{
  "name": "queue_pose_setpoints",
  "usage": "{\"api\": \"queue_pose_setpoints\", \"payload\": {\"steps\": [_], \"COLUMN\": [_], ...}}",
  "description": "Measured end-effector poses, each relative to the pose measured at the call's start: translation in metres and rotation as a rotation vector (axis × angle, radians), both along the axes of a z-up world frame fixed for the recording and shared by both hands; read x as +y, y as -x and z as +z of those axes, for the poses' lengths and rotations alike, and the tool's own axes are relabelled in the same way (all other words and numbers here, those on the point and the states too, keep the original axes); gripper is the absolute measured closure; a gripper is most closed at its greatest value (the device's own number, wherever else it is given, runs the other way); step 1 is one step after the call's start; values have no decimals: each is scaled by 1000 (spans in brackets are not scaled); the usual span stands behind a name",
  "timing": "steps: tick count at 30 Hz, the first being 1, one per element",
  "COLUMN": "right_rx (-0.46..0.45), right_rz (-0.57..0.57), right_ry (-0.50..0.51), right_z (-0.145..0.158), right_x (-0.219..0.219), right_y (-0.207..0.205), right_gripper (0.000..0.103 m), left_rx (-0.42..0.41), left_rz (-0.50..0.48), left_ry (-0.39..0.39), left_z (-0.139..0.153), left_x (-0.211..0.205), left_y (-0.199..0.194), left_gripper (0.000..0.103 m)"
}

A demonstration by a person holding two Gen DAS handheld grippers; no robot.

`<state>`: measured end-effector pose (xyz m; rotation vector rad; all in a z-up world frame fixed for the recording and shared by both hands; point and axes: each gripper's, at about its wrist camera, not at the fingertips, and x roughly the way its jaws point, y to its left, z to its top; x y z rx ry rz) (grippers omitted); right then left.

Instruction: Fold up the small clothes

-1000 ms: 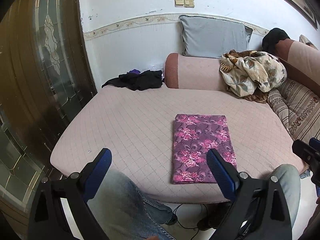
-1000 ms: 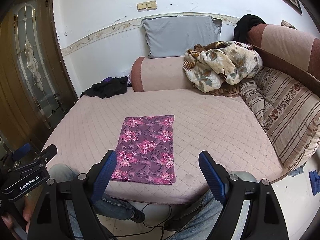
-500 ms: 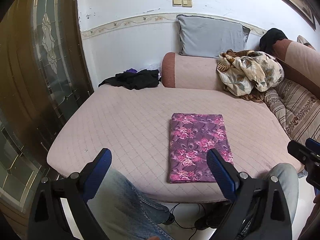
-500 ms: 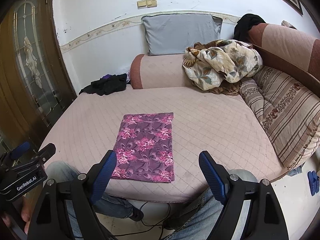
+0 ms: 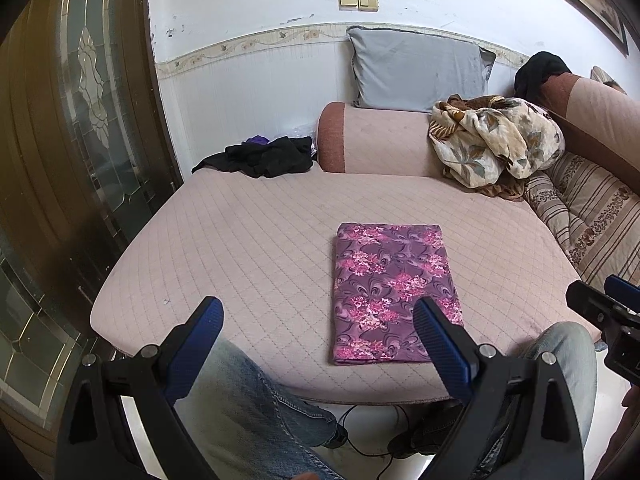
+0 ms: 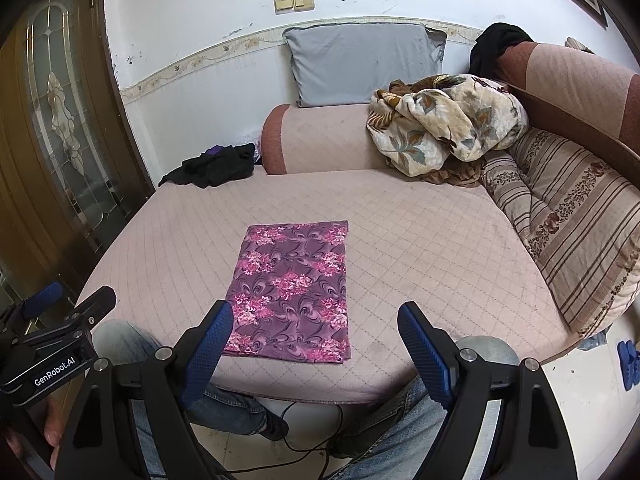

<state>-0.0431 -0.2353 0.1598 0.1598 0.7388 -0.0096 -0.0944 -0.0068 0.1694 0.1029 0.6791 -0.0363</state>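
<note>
Purple floral cloth (image 5: 394, 294) folded flat near the sofa seat's (image 5: 248, 248) front edge
Left gripper (image 5: 316, 322) and right gripper (image 6: 314, 326) are held spread, nothing grasped

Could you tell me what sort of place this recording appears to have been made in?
Most likely a lived-in home sitting room or bedroom: a quilted pink sofa bed with a grey pillow against the wall, a crumpled floral blanket, and a wooden door with leaded glass.

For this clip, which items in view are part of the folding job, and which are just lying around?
Part of the job:
- purple floral cloth, folded flat on the pink cushion
- left gripper and right gripper, both open, holding nothing

Lying about:
- black clothes pile
- floral blanket
- grey pillow
- striped cushion
</note>
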Motion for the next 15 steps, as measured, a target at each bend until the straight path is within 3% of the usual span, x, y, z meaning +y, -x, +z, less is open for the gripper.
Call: {"api": "queue_pose_setpoints", "payload": {"steps": [15], "right_rx": [5], "right_rz": [-3], "right_ry": [-1], "right_z": [-3], "right_x": [3], "right_y": [0], "right_gripper": [15], "left_rx": [4], "left_rz": [6], "left_ry": [-2], "left_z": [-4], "left_x": [-3], "left_y": [0], "left_gripper": [8]}}
